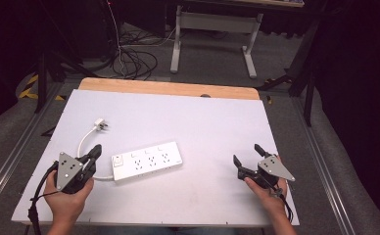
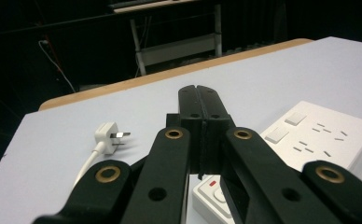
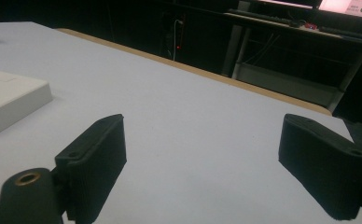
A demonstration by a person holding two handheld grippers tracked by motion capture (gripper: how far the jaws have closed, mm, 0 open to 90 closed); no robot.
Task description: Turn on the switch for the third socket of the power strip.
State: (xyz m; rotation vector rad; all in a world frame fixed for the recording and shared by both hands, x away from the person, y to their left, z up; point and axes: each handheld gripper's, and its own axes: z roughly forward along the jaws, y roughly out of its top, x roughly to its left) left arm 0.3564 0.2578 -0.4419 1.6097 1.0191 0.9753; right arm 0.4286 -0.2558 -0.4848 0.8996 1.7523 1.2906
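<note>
Two grippers waited at the counter's [image 1: 188, 122] near edge: the left gripper [image 1: 96, 152], jaws pressed together on nothing, hovered by the power strip's [image 1: 147, 161] switch end, its plug [image 1: 100, 125] lying loose beyond; the right gripper [image 1: 247, 157] stood well apart, jaws wide. Work appeared barely begun; next, the left likely had to open for the plug.

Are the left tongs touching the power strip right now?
Cannot tell. In the high view the shut left tongs end beside the power strip; the left gripper view shows them over its switch end, contact unclear.
</note>
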